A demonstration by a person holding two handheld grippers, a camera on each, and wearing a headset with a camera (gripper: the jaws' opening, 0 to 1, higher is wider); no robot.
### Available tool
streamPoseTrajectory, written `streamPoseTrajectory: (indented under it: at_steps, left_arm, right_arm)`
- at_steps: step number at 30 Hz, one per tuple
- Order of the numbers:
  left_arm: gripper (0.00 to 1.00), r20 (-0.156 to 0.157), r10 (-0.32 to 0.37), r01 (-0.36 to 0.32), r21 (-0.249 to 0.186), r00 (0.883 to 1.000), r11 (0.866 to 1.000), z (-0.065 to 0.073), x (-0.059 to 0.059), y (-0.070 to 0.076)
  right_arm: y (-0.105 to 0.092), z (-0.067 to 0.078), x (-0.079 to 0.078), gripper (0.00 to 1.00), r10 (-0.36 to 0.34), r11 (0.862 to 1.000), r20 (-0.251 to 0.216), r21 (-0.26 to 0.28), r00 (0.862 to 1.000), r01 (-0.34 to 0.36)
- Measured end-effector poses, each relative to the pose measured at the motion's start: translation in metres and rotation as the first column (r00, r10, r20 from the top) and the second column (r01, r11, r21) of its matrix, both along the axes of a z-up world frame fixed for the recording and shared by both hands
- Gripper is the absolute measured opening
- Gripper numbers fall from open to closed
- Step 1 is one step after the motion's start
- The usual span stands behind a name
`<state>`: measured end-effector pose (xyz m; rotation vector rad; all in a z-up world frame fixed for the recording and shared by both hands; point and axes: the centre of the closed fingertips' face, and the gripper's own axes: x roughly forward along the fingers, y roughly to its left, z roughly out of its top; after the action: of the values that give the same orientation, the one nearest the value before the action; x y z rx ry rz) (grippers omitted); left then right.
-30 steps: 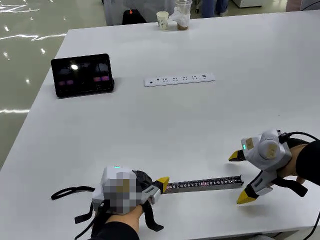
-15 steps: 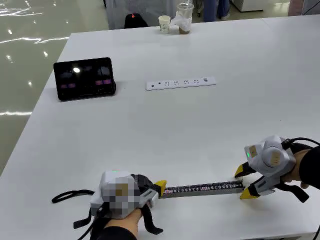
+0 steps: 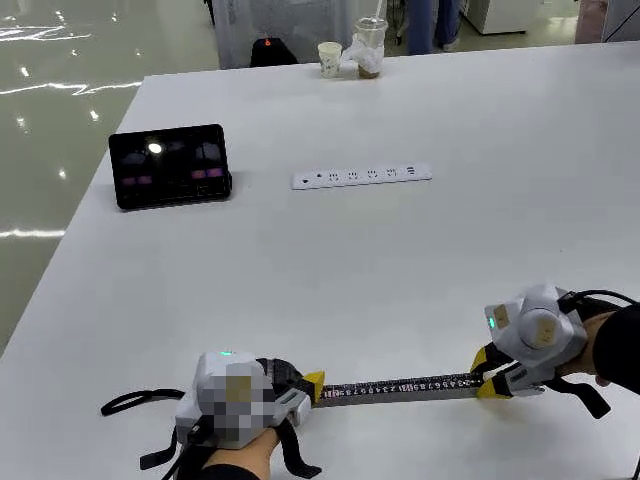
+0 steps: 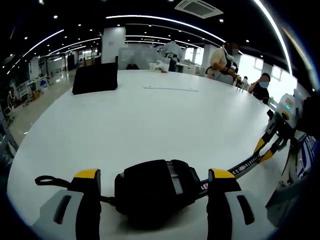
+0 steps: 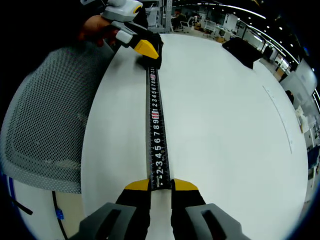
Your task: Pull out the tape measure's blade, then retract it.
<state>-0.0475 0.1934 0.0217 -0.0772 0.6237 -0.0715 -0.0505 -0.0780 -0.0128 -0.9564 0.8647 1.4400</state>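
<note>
Clamping left gripper (image 4: pixel 155 174) jaws on tape measure case (image 4: pixel 150 192) near counter (image 3: pixel 400 260) front edge; pinching right gripper (image 5: pixel 161 185) jaws tight on extended blade (image 5: pixel 155 125) tip.

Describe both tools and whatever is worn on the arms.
The left tool and right tool share pale grey bodies, a small green light and yellow-tipped jaws. Black straps trail from each; a black cable leaves the right one. The sleeves are black.
</note>
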Motion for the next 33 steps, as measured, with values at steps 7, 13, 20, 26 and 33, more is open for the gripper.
streamPoseTrajectory:
  at_steps: [7, 13, 20, 26, 33]
  left_arm:
    - [0.72, -0.035, 0.008, -0.008, -0.003, 0.999, 1.0, -0.0048, -0.0038, 0.0018]
    - [0.64, -0.052, -0.013, 0.012, -0.005, 0.999, 1.0, -0.0036, -0.005, -0.0014]
    - [0.63, -0.066, -0.034, 0.036, 0.025, 0.997, 0.999, -0.0059, -0.0054, -0.0024]
    - [0.62, -0.063, -0.04, 0.042, 0.034, 0.997, 0.999, -0.0074, -0.004, -0.0023]
    - [0.62, -0.068, -0.04, 0.042, 0.029, 0.997, 0.999, -0.0078, -0.0037, -0.0039]
  right_arm:
    - [0.0003, -0.0002, 0.0012, 0.12, -0.093, 0.995, -0.051, -0.029, 0.994, 0.092]
    - [0.0, -0.001, -0.0001, 0.12, -0.099, 0.995, -0.06, -0.03, 0.993, 0.098]
    - [0.0, -0.001, -0.0004, 0.11, -0.099, 0.995, -0.045, -0.015, 0.994, 0.098]
    - [0.0024, -0.0008, 0.0004, 0.11, -0.117, 0.993, -0.047, -0.014, 0.992, 0.116]
    - [0.0025, -0.0012, 0.0006, 0.12, -0.097, 0.995, -0.045, -0.029, 0.994, 0.096]
